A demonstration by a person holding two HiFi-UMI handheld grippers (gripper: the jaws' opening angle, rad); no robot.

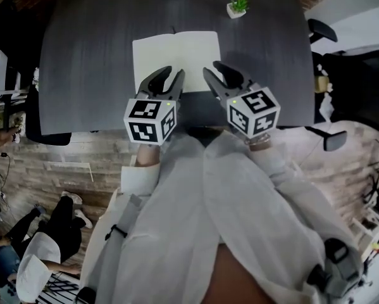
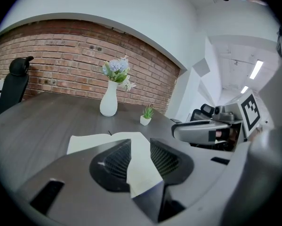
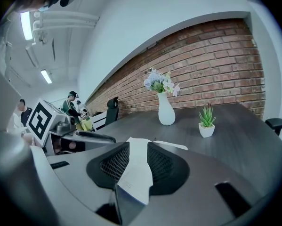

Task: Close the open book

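Note:
An open book point(image 1: 176, 56) with blank white pages lies flat on the dark grey table point(image 1: 81, 75), spine pointing away from me. My left gripper point(image 1: 171, 76) hovers over the book's near edge at the left page, jaws apart, nothing held. My right gripper point(image 1: 214, 70) hovers over the near edge at the right page, also open and empty. In the left gripper view the book point(image 2: 96, 140) shows past and between the open gripper point(image 2: 140, 149), with the right gripper point(image 2: 202, 131) alongside. In the right gripper view the book point(image 3: 176, 145) lies beyond the open gripper point(image 3: 137, 147).
A white vase point(image 2: 108, 102) of flowers stands at the table's far edge, with a small potted plant point(image 1: 238, 6) to its right. Black office chairs point(image 1: 347, 75) stand around the table. People point(image 3: 72, 105) sit off to the left.

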